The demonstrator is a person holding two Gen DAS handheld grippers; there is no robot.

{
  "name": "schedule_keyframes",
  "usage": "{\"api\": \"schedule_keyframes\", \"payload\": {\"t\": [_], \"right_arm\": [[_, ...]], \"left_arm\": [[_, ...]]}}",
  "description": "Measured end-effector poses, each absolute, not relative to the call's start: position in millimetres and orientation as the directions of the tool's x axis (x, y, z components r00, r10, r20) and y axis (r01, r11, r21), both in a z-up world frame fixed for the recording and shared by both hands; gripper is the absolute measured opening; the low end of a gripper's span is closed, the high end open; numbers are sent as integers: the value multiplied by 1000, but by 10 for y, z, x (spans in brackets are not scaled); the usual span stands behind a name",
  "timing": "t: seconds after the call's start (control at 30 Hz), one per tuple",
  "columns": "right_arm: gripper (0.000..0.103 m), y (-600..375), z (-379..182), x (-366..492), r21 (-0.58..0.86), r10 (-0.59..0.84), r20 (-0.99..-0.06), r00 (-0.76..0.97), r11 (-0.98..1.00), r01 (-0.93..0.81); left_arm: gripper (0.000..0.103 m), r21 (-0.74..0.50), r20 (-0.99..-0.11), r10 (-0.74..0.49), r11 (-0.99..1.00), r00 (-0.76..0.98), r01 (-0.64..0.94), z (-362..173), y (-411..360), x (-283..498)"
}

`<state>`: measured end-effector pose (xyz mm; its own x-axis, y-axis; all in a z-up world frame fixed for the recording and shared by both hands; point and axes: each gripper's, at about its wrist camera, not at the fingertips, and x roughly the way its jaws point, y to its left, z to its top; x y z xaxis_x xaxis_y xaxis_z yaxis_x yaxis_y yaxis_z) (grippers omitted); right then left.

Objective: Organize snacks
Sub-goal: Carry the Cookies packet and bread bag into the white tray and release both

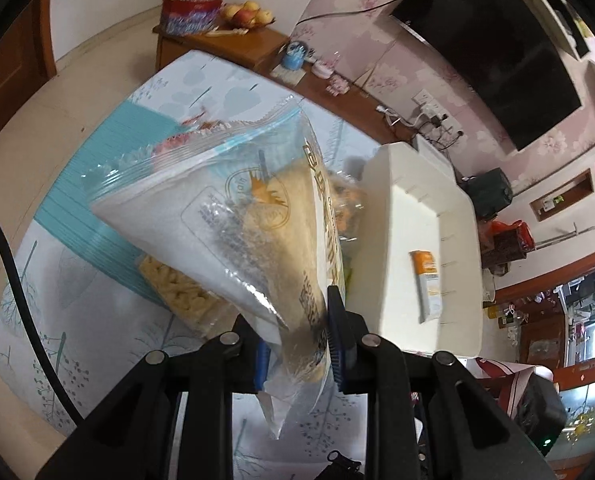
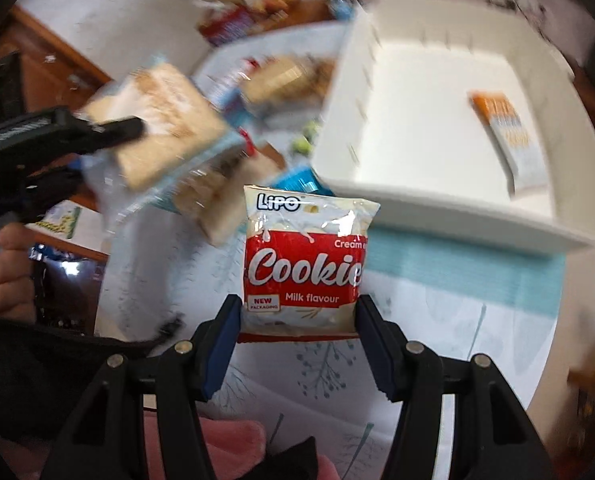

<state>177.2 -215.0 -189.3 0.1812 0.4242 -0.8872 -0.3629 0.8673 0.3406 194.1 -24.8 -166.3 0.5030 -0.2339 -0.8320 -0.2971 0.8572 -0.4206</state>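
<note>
My left gripper (image 1: 297, 332) is shut on the lower corner of a clear zip bag (image 1: 233, 216) with a pale cracker packet inside, held up over the table. In the right wrist view that left gripper (image 2: 129, 128) shows at the left with the zip bag (image 2: 165, 120). My right gripper (image 2: 299, 312) is shut on a red and white Lipo cookie packet (image 2: 305, 264), held upright above the tablecloth. A white tray (image 1: 409, 216) (image 2: 429, 128) stands to the right, with one orange and white packet (image 1: 429, 284) (image 2: 509, 140) lying in it.
Loose snack packets (image 2: 289, 76) lie in a blurred pile left of the tray, on a teal mat (image 1: 97, 184). A hand (image 2: 5, 268) shows at the left edge. Behind the table stands a wooden sideboard (image 1: 257, 46) with fruit (image 1: 249, 14).
</note>
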Motion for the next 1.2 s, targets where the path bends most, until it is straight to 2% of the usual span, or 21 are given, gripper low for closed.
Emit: {"api": "schedule_keyframes", "payload": {"t": [0.3, 0.57, 0.8, 1.2], "right_arm": [[58, -2600, -1523, 1809, 326, 495, -796, 347, 835, -443], [58, -2958, -1384, 1955, 287, 489, -746, 451, 848, -445], [58, -3281, -1388, 2085, 246, 454, -719, 526, 874, -418], [60, -3642, -1499, 2272, 274, 449, -724, 524, 884, -378]], "left_arm": [[22, -401, -778, -228, 898, 585, -183, -1221, -740, 1945], [22, -351, -768, -230, 932, 598, -92, -1036, -1308, 2145], [22, -301, -794, -229, 953, 563, -37, -1049, -1866, 2439], [23, -193, -849, -172, 981, 500, 9, -1106, -2605, 2695]]}}
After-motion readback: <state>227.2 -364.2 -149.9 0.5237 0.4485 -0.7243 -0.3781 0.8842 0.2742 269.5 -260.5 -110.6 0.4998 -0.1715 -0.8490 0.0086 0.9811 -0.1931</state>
